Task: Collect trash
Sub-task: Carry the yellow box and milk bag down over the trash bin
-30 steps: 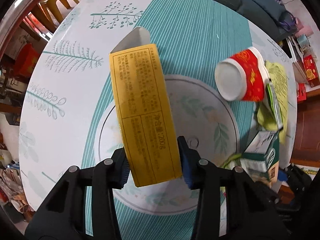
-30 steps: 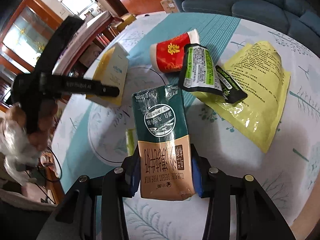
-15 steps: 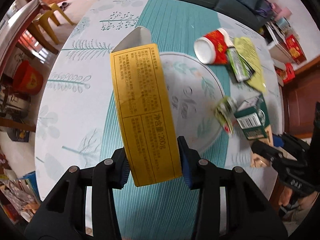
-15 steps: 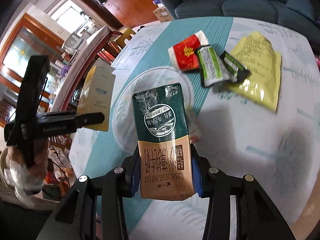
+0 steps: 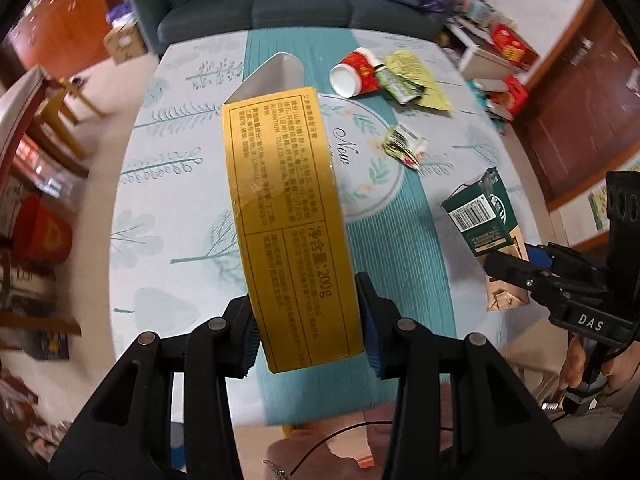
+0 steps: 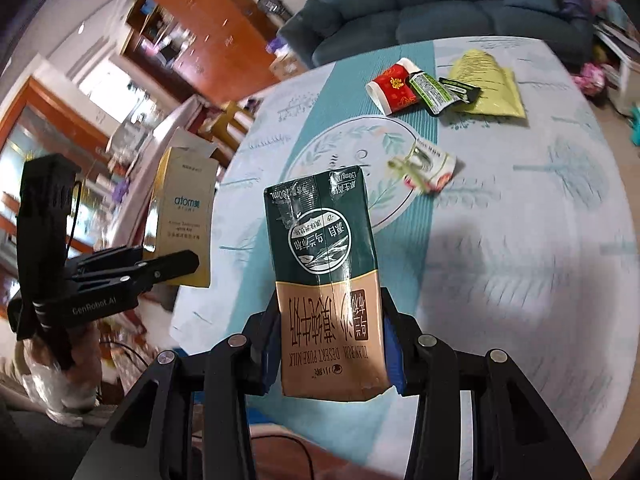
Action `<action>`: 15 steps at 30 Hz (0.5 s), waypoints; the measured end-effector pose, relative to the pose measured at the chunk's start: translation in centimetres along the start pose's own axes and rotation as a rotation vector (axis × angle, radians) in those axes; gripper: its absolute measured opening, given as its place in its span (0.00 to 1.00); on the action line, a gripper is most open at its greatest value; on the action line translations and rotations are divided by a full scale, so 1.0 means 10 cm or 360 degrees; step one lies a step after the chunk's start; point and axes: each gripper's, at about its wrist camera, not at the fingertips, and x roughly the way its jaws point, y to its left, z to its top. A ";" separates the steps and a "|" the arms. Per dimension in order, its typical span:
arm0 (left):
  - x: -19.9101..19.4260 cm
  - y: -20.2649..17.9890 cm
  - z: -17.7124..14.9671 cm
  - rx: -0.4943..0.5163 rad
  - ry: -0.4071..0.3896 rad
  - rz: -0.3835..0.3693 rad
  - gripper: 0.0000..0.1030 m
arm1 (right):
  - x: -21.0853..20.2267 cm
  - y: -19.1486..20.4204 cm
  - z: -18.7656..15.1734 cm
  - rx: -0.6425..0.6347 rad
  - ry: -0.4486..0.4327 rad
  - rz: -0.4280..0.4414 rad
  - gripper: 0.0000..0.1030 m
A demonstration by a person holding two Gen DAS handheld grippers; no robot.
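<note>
Cardboard fills both my grips. My left gripper (image 5: 306,328) is clamped on the lower end of a yellow box (image 5: 286,216), which sticks out past the fingertips above the table (image 5: 168,200). My right gripper (image 6: 330,354) squeezes the base of a milk carton (image 6: 326,276). Cup (image 6: 392,88) and wrappers (image 6: 434,92) lie on the far side.

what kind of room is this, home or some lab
Most likely a home living or dining room: a dark teal sofa stands behind a round table with a leaf-print cloth, and wooden cabinets line the wall.
</note>
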 end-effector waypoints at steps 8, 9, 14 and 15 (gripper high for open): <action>-0.46 0.18 -0.68 0.0161 -0.0061 -0.0145 0.37 | -0.41 0.59 -0.96 0.0189 -0.0209 -0.0088 0.41; -0.50 0.19 -0.79 0.0178 -0.0043 -0.0169 0.37 | -0.46 0.65 -1.10 0.0234 -0.0225 -0.0097 0.41; -0.66 0.11 -1.30 0.0344 0.0026 -0.0221 0.37 | -0.62 0.90 -1.69 0.0365 -0.0272 -0.0108 0.41; -0.69 0.11 -1.37 0.0349 0.0036 -0.0238 0.37 | -0.64 0.94 -1.80 0.0390 -0.0268 -0.0104 0.41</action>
